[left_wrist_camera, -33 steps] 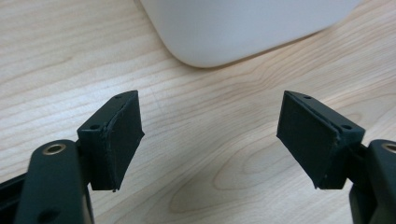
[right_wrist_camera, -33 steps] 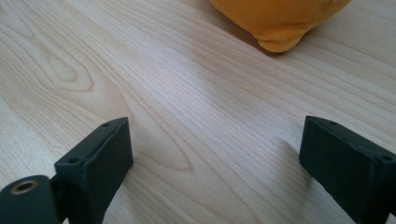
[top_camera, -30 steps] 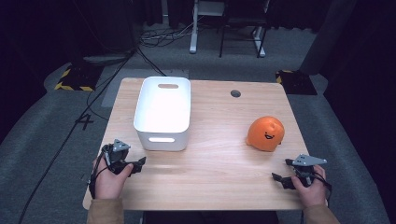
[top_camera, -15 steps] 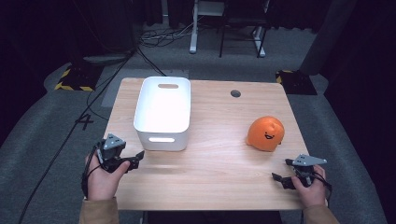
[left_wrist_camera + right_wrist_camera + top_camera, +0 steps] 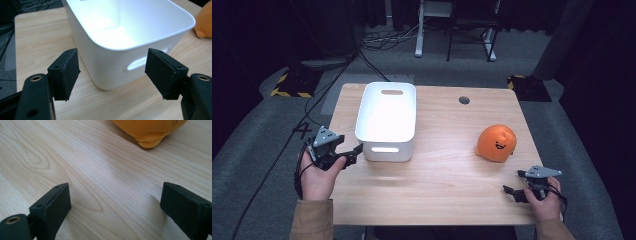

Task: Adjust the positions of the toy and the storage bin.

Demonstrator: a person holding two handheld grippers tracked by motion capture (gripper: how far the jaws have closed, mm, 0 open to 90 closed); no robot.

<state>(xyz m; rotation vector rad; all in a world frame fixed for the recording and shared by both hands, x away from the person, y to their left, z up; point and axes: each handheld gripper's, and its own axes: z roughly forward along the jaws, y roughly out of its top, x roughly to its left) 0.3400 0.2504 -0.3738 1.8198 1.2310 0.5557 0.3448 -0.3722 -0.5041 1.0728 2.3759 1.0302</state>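
A white plastic bin with handle slots stands on the left half of the wooden table, and it holds nothing. An orange plush toy with a smiling face sits on the right half. My left gripper is open just left of the bin's near corner; in the left gripper view that gripper has the corner of the bin between its spread jaws, untouched. My right gripper rests open near the front right edge; in the right gripper view that gripper points over bare wood, with the toy farther off.
A dark round cable hole lies at the table's far side. Beyond the table, cables and chair and desk legs stand on grey carpet. Yellow-black striped floor markers lie at the back left and right.
My left gripper has lifted and moved forward and right toward the bin's near left corner. The right gripper, bin and toy have stayed where they were.
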